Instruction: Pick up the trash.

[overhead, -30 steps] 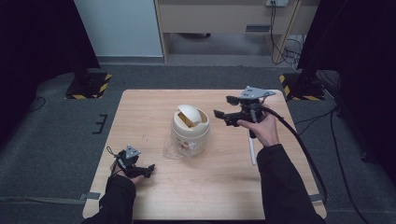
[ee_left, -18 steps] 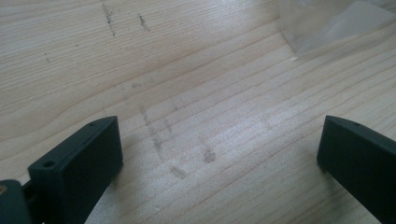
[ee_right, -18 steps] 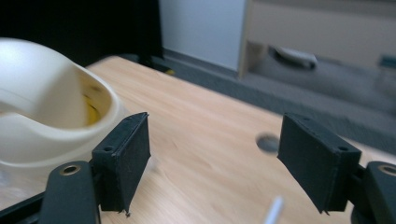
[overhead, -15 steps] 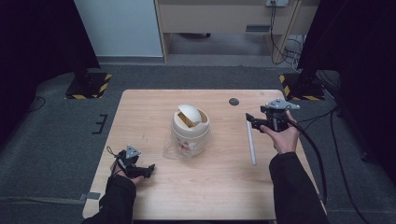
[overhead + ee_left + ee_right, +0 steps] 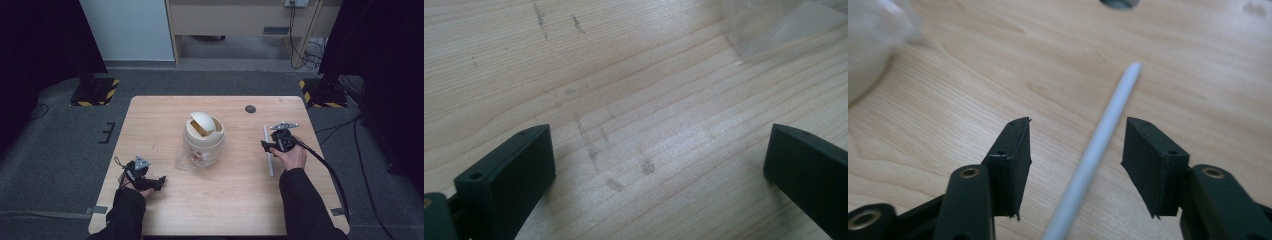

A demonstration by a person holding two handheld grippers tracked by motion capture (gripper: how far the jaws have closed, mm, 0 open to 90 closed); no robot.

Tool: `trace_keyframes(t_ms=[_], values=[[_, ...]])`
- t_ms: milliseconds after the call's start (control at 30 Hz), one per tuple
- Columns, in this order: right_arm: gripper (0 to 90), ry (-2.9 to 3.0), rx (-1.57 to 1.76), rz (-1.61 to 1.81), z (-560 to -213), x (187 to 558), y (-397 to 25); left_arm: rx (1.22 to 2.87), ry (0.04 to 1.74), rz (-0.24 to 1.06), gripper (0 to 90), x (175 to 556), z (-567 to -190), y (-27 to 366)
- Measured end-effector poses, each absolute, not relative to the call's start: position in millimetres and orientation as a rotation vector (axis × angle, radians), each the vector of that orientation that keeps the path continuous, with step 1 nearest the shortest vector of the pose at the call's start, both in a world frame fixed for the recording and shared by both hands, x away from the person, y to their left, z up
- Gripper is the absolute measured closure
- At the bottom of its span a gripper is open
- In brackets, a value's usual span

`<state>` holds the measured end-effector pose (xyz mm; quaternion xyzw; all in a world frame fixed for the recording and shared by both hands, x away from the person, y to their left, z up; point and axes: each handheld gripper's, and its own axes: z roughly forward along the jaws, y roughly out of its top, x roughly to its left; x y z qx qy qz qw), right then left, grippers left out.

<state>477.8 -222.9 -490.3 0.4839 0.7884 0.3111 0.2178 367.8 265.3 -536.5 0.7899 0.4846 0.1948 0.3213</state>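
Observation:
A cream bin with a tilted swing lid (image 5: 203, 136) stands at the table's middle, and clear plastic (image 5: 186, 160) lies at its base. A thin white rod (image 5: 268, 152) lies flat to the bin's right. My right gripper (image 5: 265, 146) is low over the rod and open. In the right gripper view the rod (image 5: 1098, 145) runs between the two spread jaws, with a gap on each side, as my right gripper (image 5: 1078, 125) hangs just above the wood. My left gripper (image 5: 159, 181) rests near the front left, open over bare wood (image 5: 659, 135).
The wooden table (image 5: 235, 200) has a round dark hole (image 5: 250, 109) at the back right. A corner of the clear plastic (image 5: 774, 25) shows ahead of the left jaws. Grey floor surrounds the table, with a cabinet behind it.
My right gripper has moved from beside the bin's lid to the right and down, and now straddles the white rod. The left gripper has stayed put.

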Motion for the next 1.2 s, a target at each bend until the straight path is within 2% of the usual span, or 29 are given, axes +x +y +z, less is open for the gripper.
trace_keyframes(t_ms=[300,633,867,1100,1200], values=[[61.9,2.197,1.475,0.746,-513.6,483.5,-226.8,2.074,1.274,0.512,0.0,367.9,-536.5,265.2],[78.3,2.205,1.517,0.739,-516.8,484.5,-225.2,2.073,1.277,0.511,0.0,368.0,-536.3,265.2],[79.2,2.208,1.532,0.770,-513.6,483.9,-226.1,2.085,1.277,0.500,3.3,368.3,-533.5,265.3],[79.2,2.163,1.462,0.999,-483.0,475.1,-234.7,2.092,1.293,0.457,14.9,367.7,-526.9,264.1],[79.2,2.131,1.447,1.082,-470.5,469.6,-239.3,2.077,1.290,0.459,16.2,367.5,-524.5,263.3]])
